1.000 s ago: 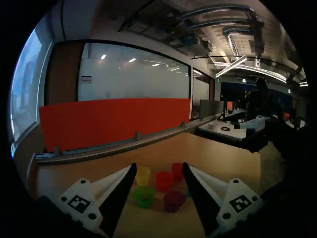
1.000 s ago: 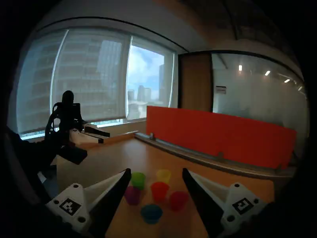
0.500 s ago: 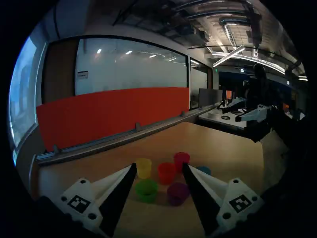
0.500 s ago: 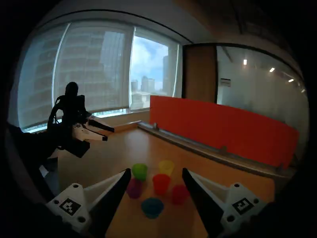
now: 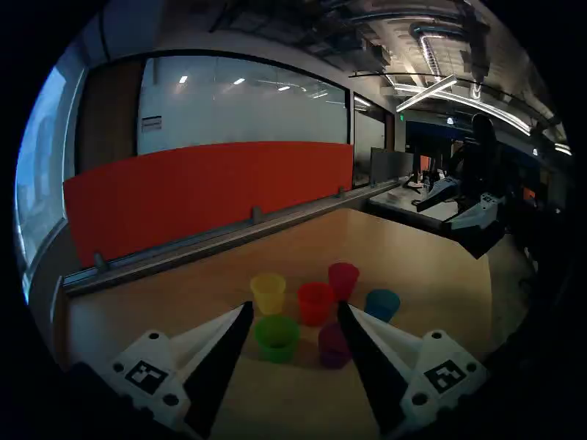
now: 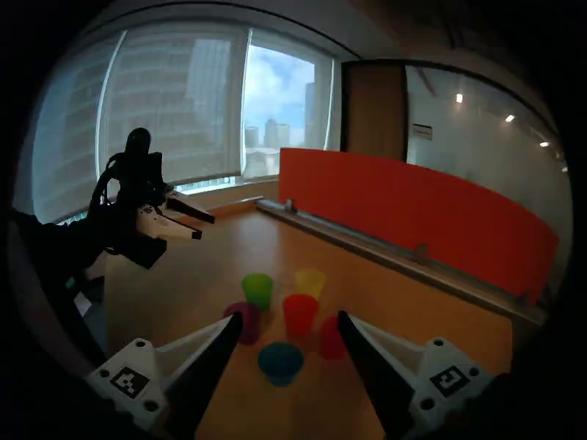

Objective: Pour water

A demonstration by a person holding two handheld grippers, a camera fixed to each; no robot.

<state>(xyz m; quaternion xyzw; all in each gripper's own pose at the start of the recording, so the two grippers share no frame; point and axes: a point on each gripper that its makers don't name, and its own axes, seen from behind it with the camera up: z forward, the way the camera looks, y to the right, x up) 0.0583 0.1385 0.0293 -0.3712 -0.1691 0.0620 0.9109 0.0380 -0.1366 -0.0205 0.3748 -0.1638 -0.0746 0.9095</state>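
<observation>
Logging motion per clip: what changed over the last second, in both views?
Both grippers seem to have tipped downward: the left gripper and right gripper now see the cups and orange divider higher in view, and the blue cup shows fully in the left gripper view. Nothing was gripped. Jaws open, cups unmoved.

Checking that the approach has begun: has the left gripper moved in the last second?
Yes. In its own view the orange partition and the green cup sit higher in frame, so the left gripper has likely tipped downward.
</observation>
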